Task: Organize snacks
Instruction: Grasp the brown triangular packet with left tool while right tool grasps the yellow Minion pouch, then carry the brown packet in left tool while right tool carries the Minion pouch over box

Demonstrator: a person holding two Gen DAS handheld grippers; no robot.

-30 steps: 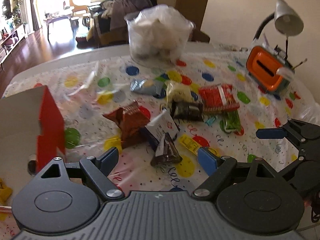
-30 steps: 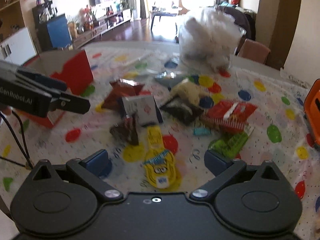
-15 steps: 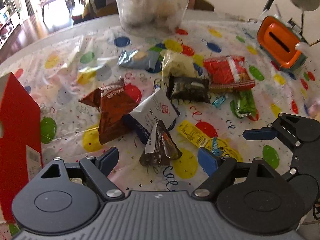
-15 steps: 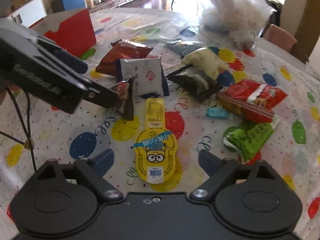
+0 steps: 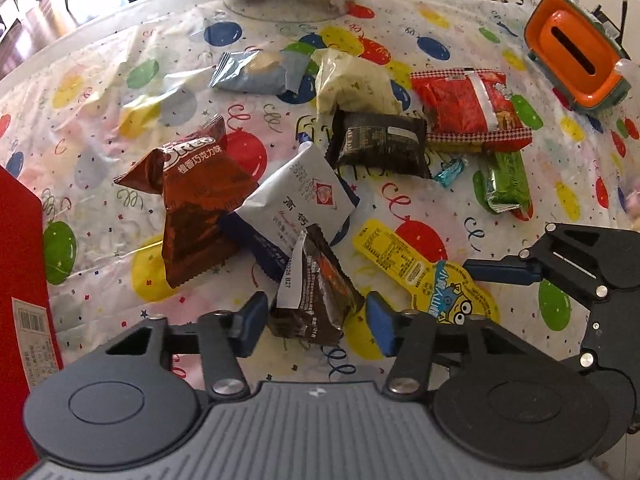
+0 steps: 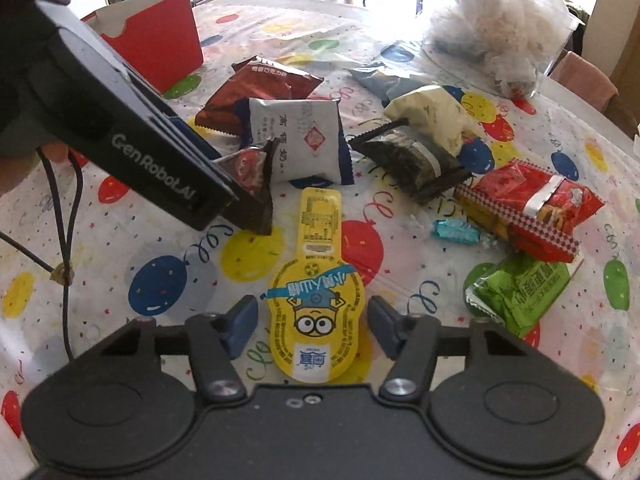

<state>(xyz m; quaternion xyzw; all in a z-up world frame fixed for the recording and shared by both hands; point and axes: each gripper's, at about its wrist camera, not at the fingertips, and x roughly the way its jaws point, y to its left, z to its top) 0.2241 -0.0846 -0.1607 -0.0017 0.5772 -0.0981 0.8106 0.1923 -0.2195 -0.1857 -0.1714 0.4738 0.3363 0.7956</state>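
Snack packets lie scattered on a balloon-print tablecloth [image 5: 120, 92]. My left gripper [image 5: 316, 320] points steeply down and its jaws are closing around a small dark brown triangular packet [image 5: 316, 300]; the pads stand close beside it without visibly pressing. From the right wrist, that left gripper [image 6: 160, 152] reaches the same packet [image 6: 250, 168]. My right gripper [image 6: 312, 328] is closing too, with a flat yellow cartoon packet [image 6: 316, 304] lying between its jaws, a gap on the left side. The yellow packet [image 5: 404, 256] lies right of the dark one.
Behind lie a brown Oreo packet [image 5: 192, 200], a white packet [image 5: 296, 204], a black one [image 5: 380, 144], a red one [image 5: 468, 108], a green one [image 5: 506, 180] and a teal candy [image 5: 448, 170]. A red box [image 6: 160, 40] stands left, an orange holder [image 5: 576, 64] far right.
Both grippers have sunk toward the table and tilted further down. Their jaws have narrowed, the left around the dark packet, the right around the yellow packet.
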